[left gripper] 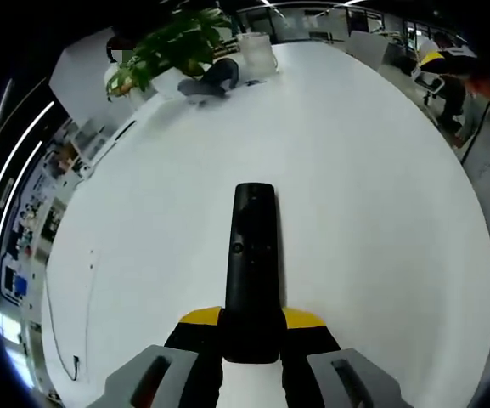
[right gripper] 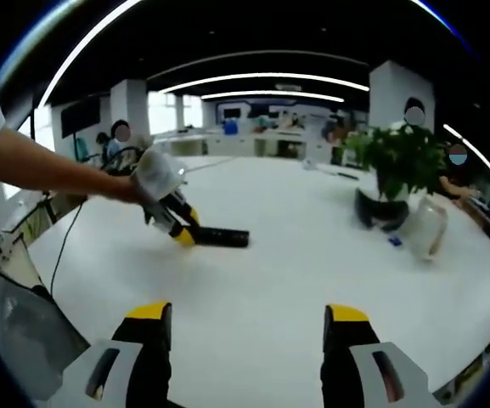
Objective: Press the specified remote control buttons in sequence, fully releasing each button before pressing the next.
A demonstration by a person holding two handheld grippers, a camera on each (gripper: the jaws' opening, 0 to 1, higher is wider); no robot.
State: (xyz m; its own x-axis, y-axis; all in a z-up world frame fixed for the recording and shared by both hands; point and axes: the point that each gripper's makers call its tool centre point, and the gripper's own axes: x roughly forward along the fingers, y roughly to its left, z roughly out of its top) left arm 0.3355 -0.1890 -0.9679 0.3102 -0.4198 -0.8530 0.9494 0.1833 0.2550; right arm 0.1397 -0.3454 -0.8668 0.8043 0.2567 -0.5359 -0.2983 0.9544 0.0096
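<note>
The left gripper [left gripper: 250, 344] pinches the near end of a black remote [left gripper: 252, 255], its long axis pointing away over the white table [left gripper: 380, 212]; the right gripper [right gripper: 249, 336], jaws spread and empty, faces it from well apart.

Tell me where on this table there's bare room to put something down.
Bare table runs on both sides of the remote held in the left gripper, and ahead of the open right gripper. It's crowded near the potted plant and plastic jug.
</note>
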